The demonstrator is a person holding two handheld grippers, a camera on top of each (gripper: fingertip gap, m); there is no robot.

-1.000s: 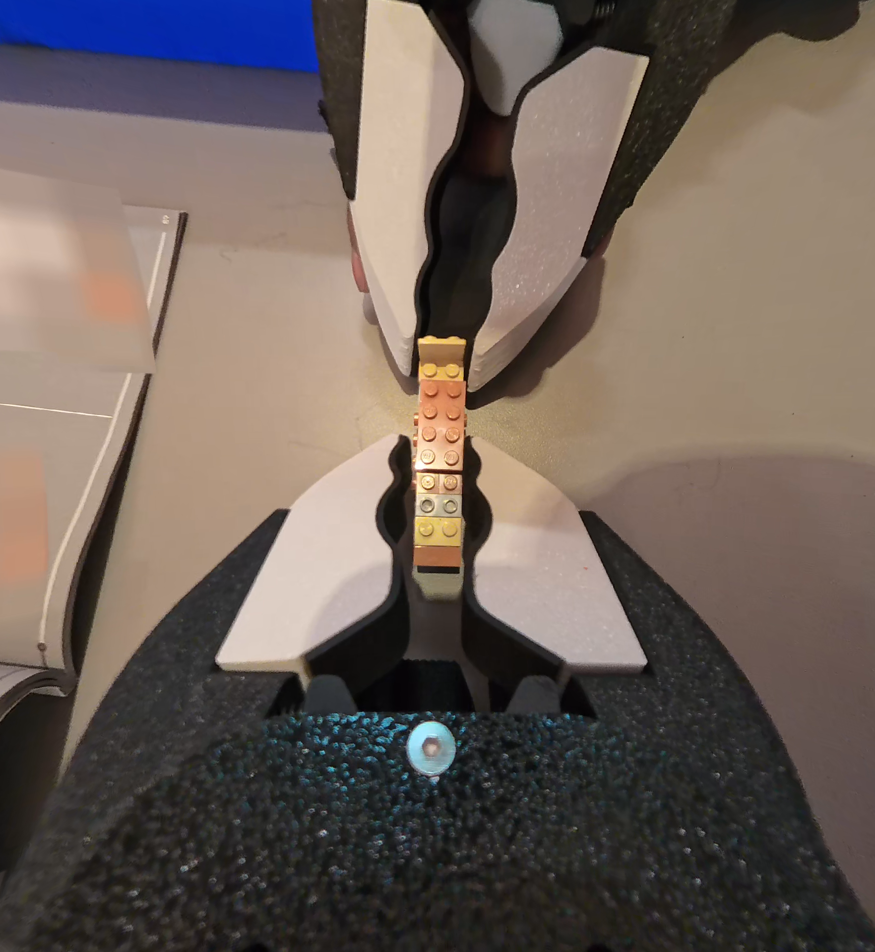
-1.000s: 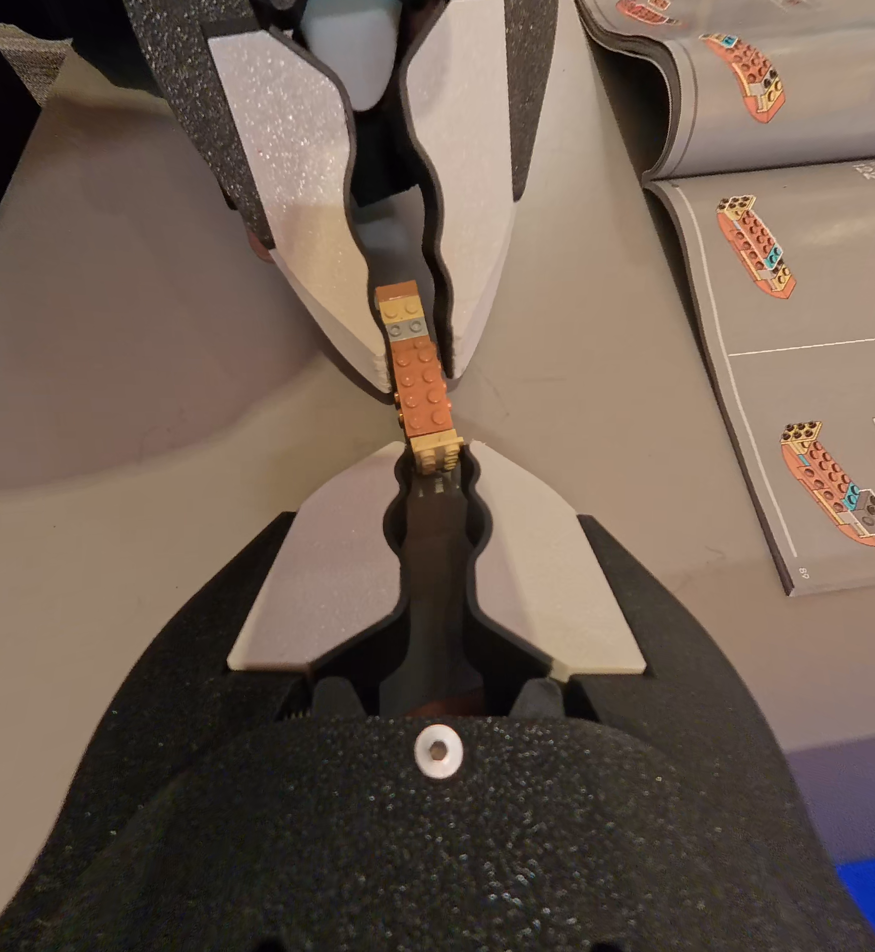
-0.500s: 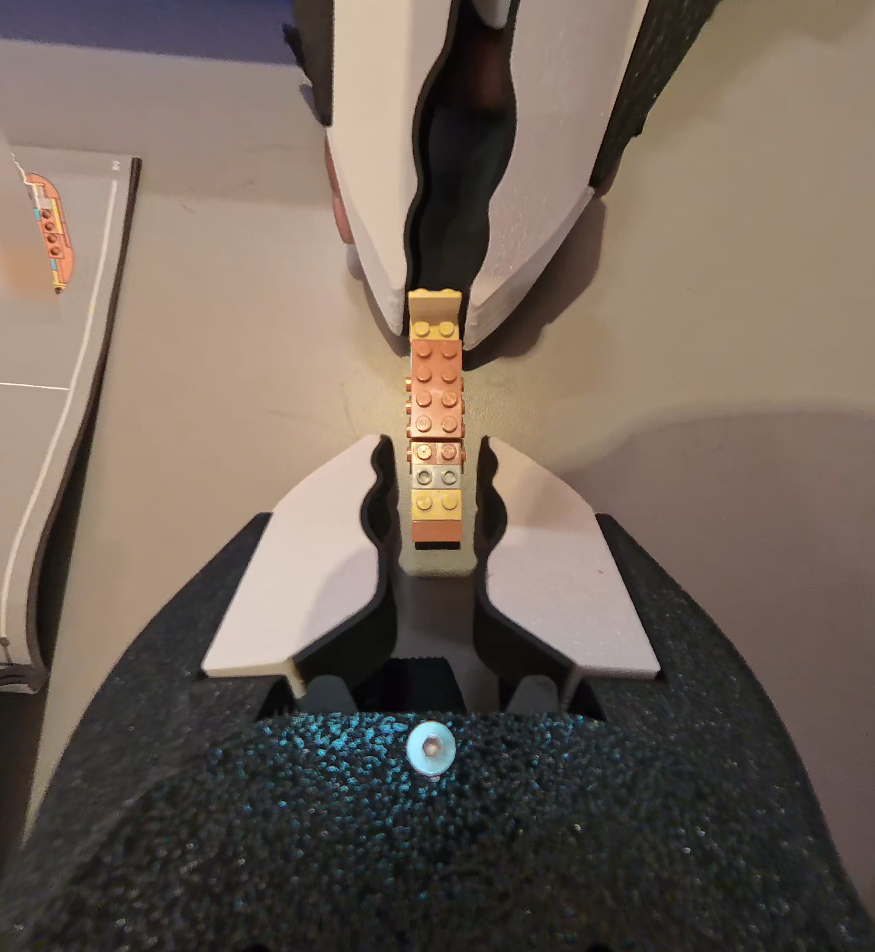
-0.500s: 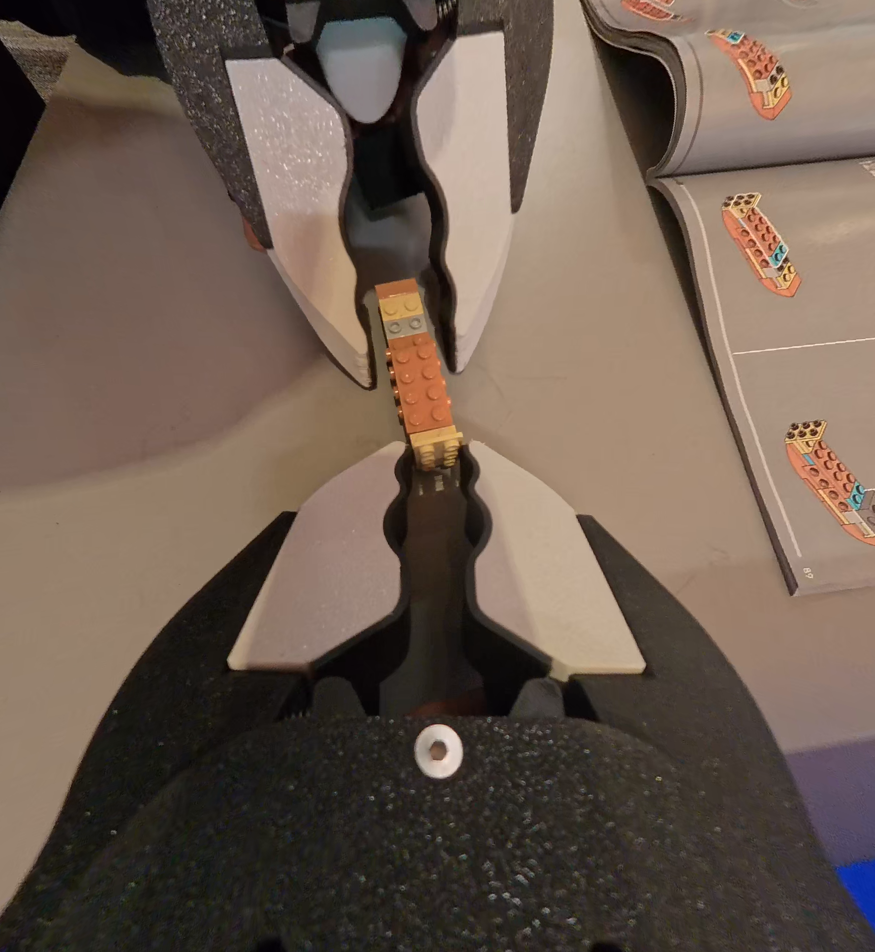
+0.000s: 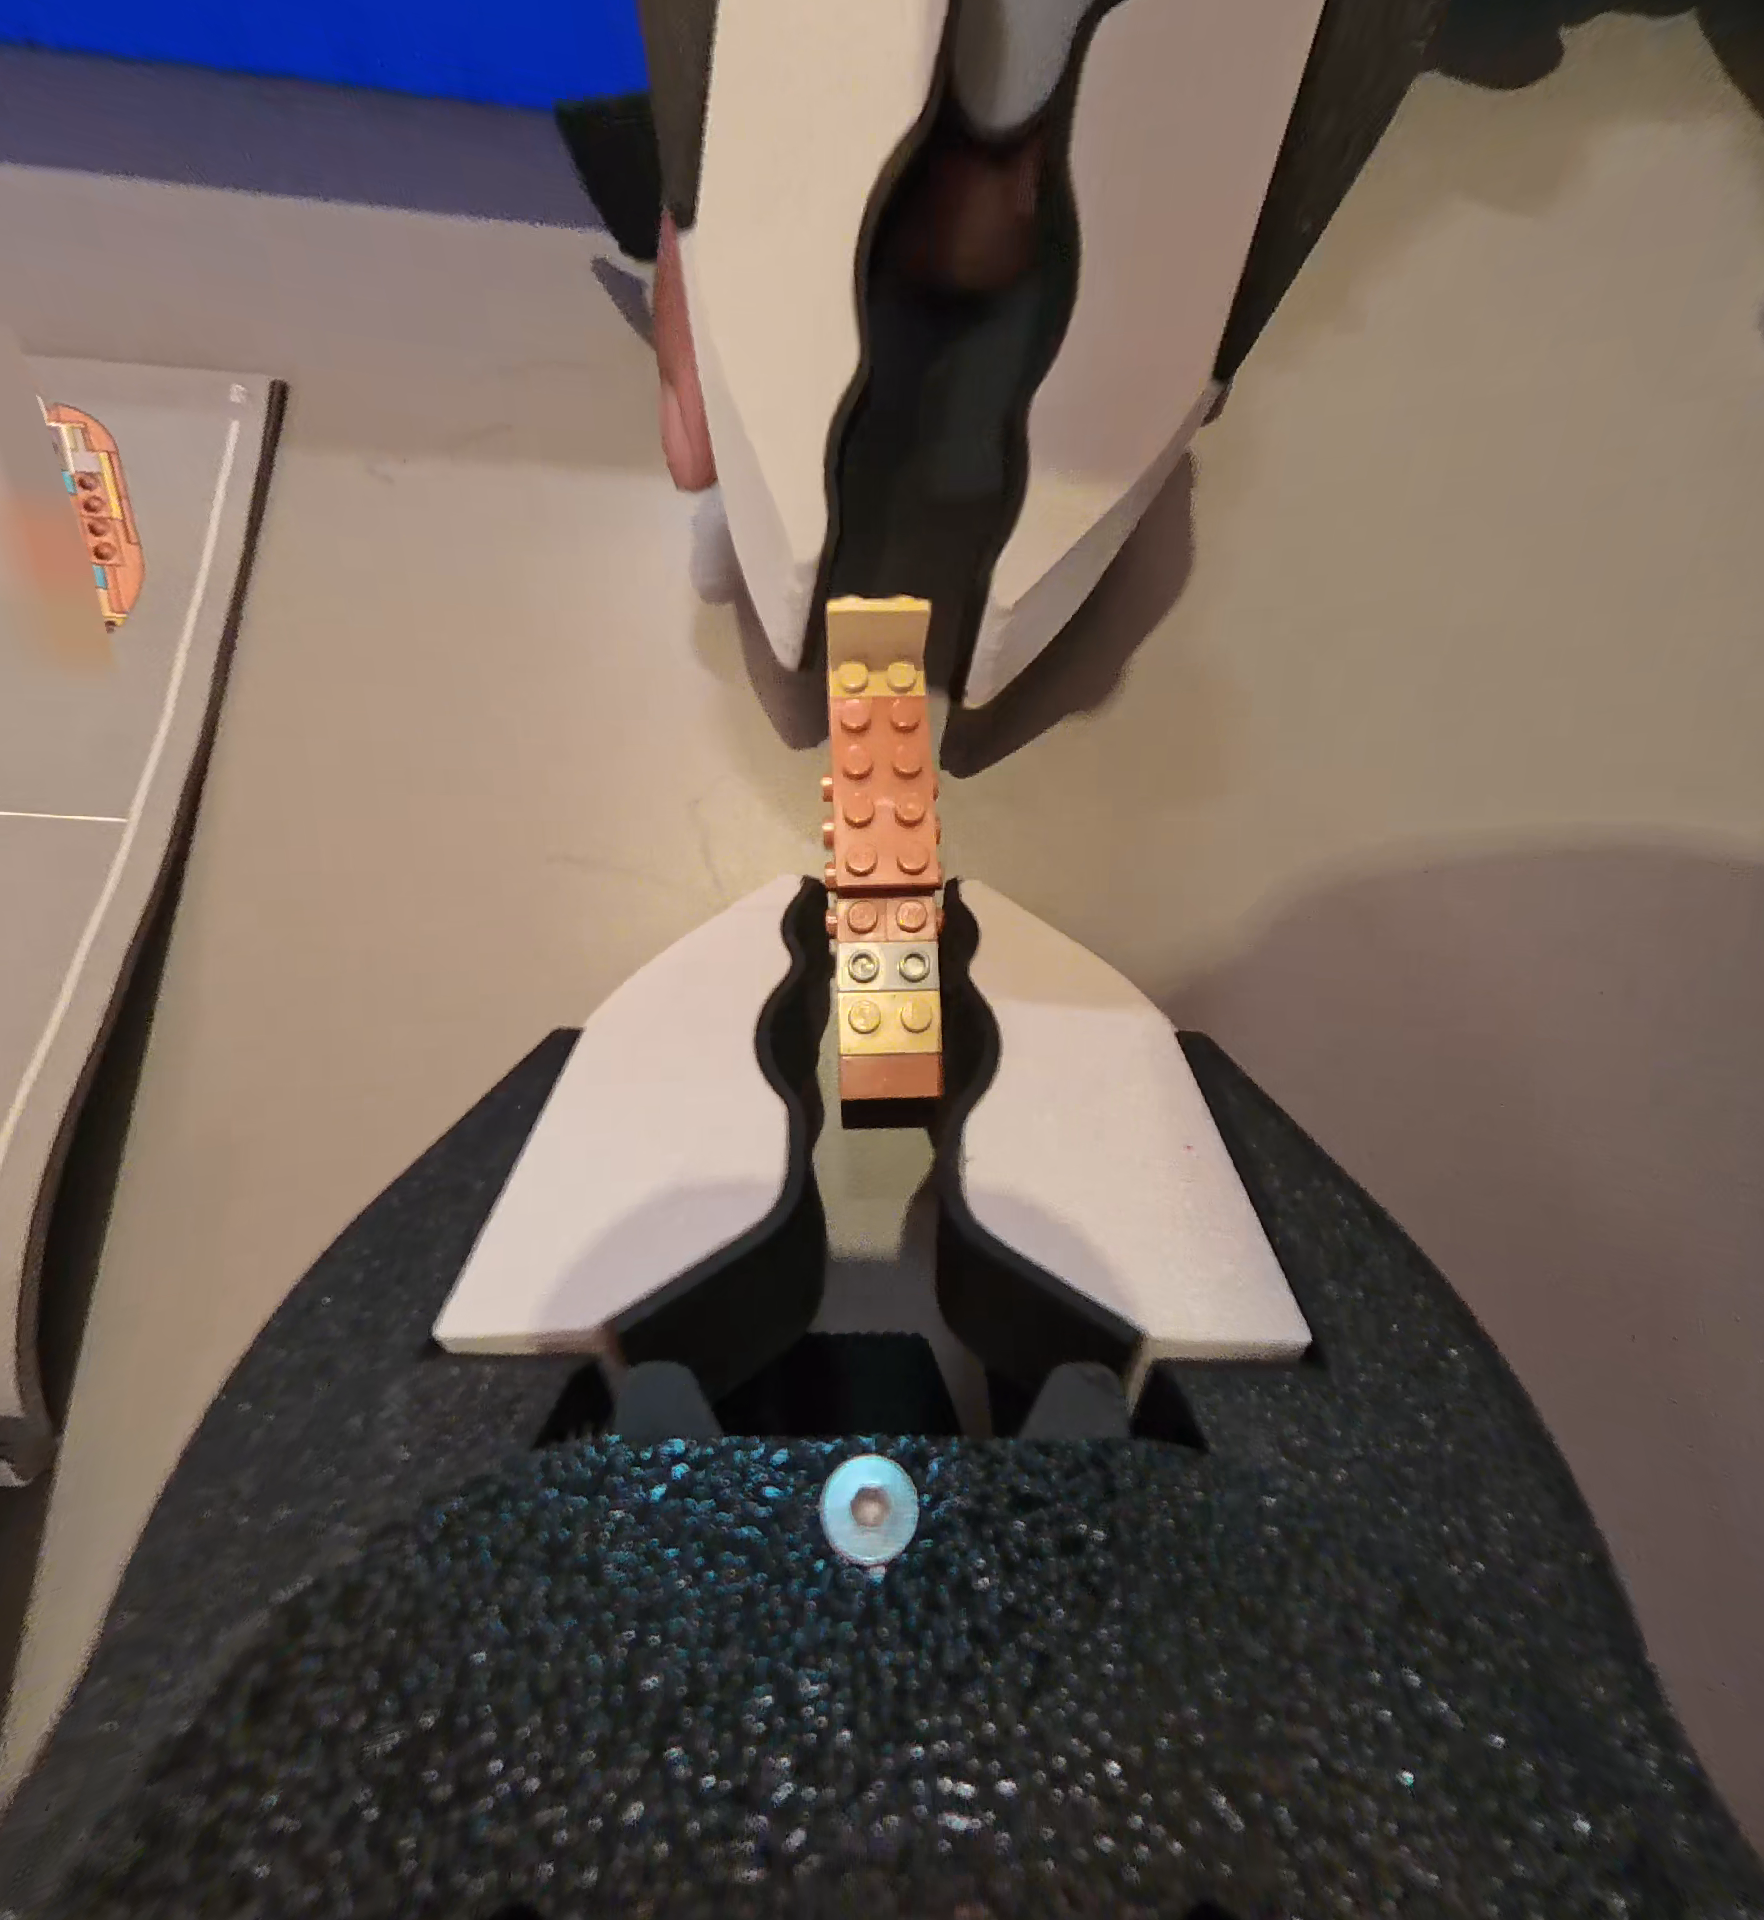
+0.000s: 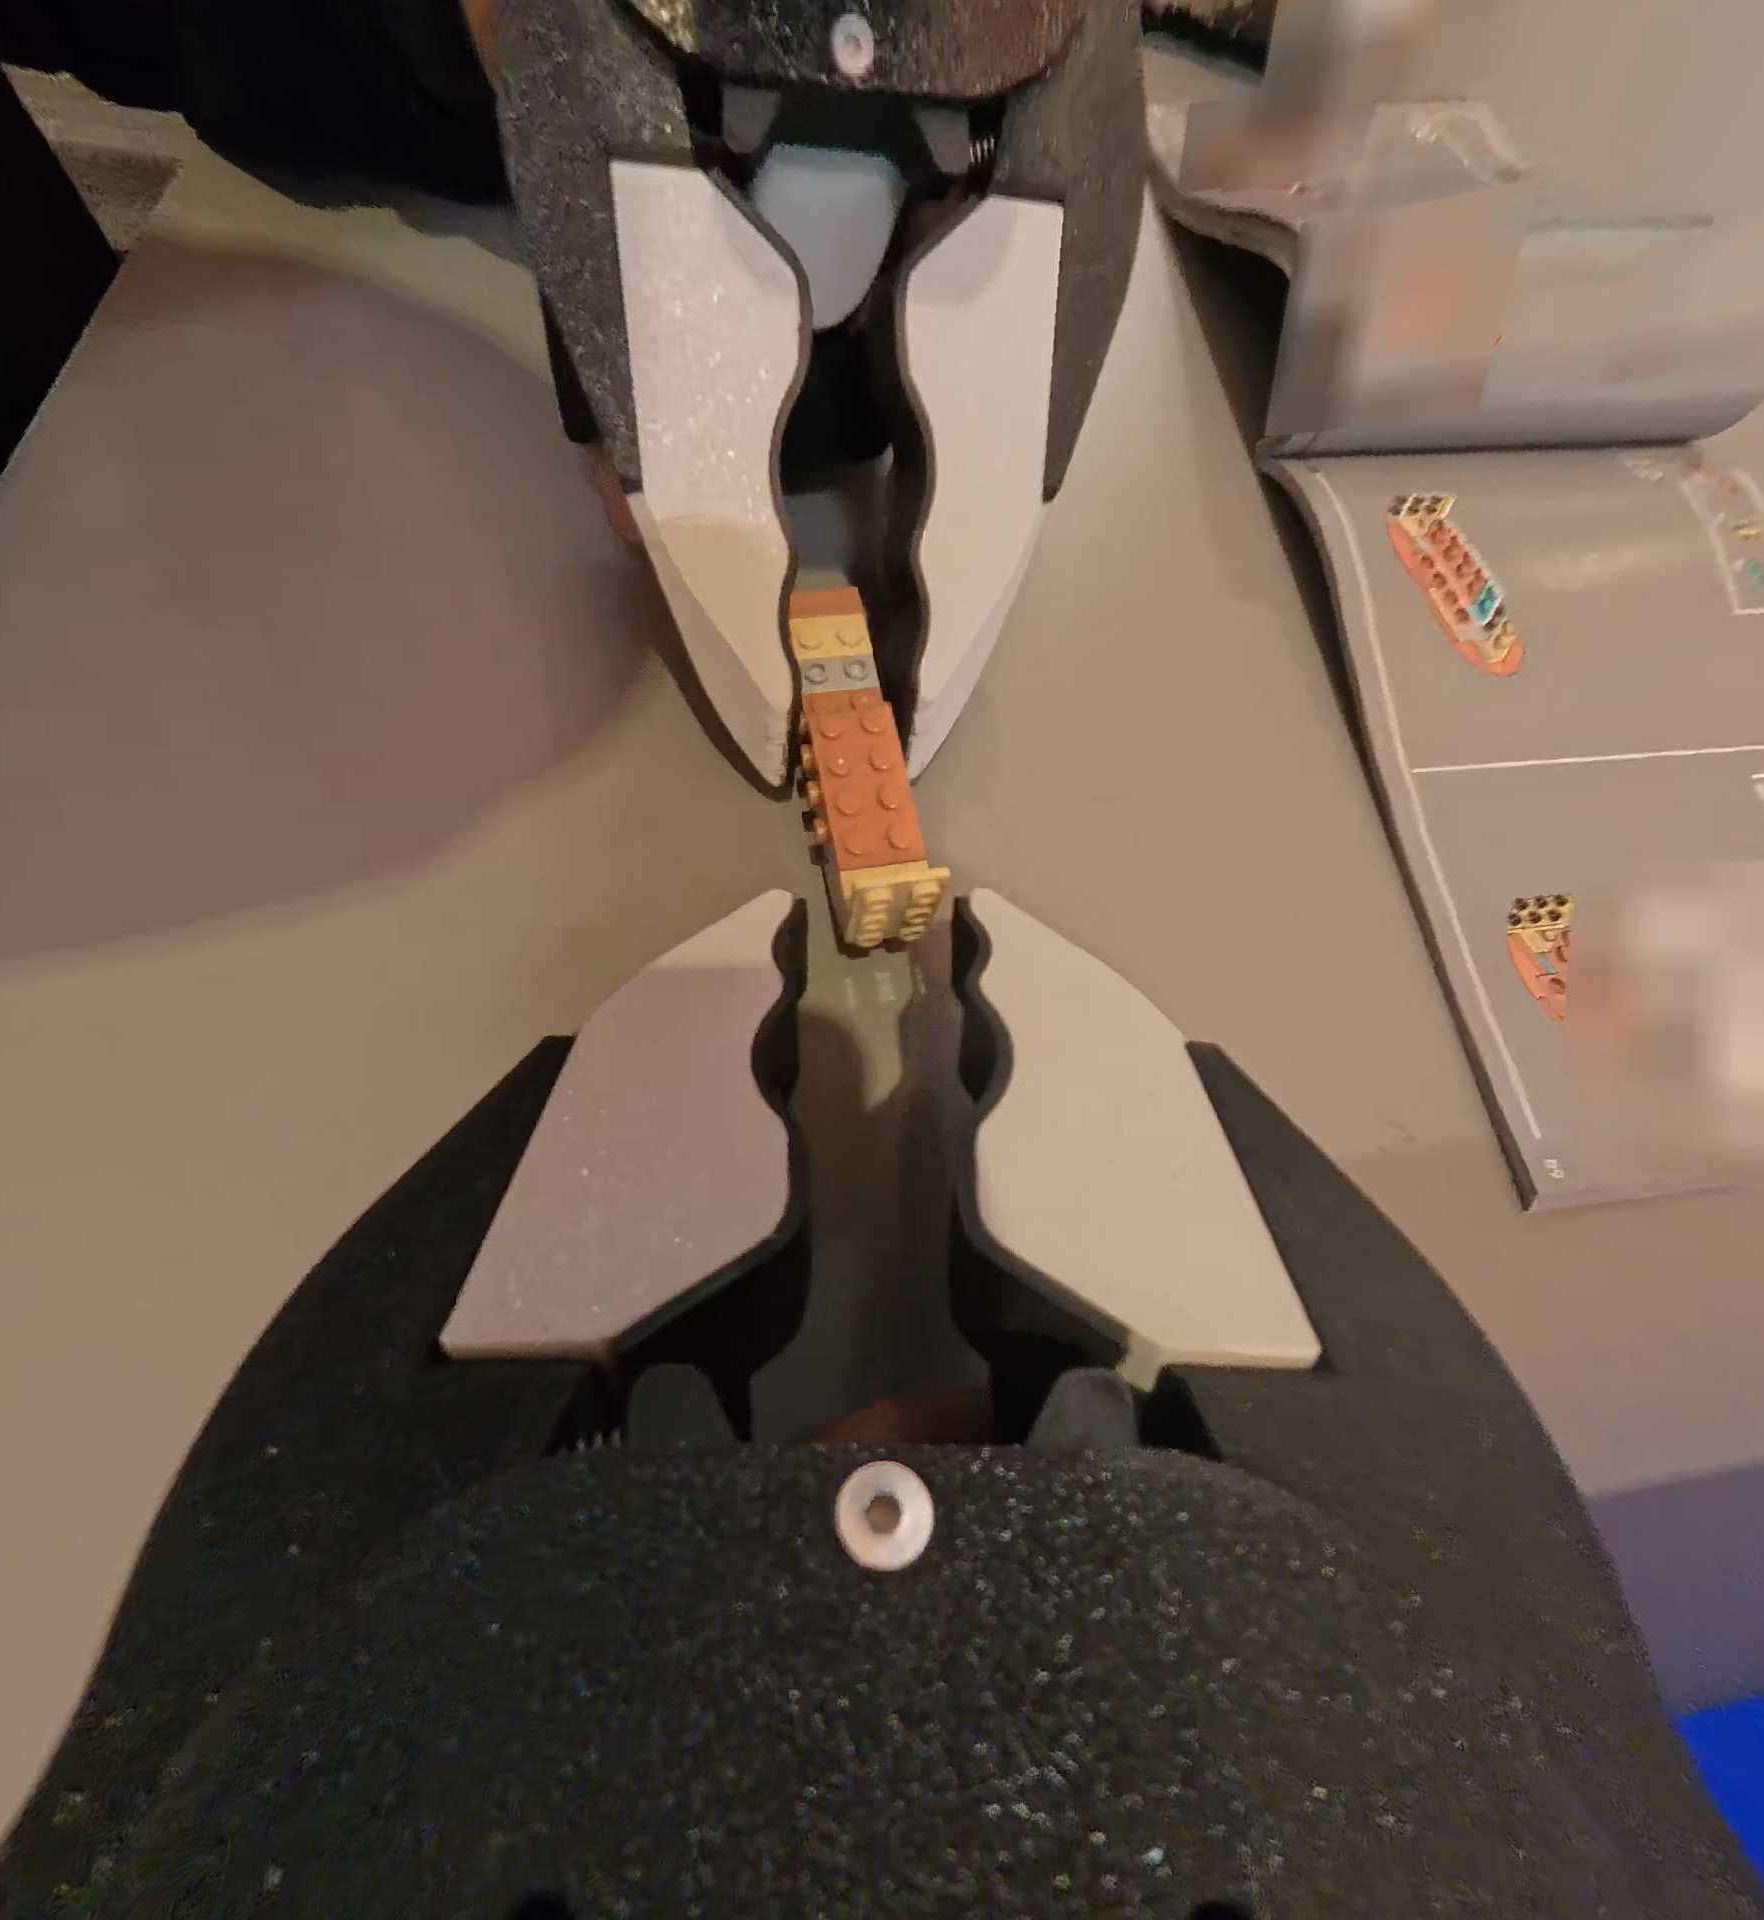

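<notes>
Narrow brick assembly [image 5: 883, 821], brown studded middle, tan ends, grey band, stretched lengthwise between the two grippers above the bench [image 5: 1377, 675]

Two black grainy claw [image 5: 883, 904] bodies, pale grey wavy-edged fingers [image 5: 1086, 1122], a silver hex screw [image 5: 869, 1509] each

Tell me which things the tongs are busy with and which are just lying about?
Busy:
- brick build, brown, tan and grey, reaching from between the left tongs to the right tongs, which stand open around its tan end

Lying about:
- open picture booklet on the table, beside the tongs, untouched
</notes>
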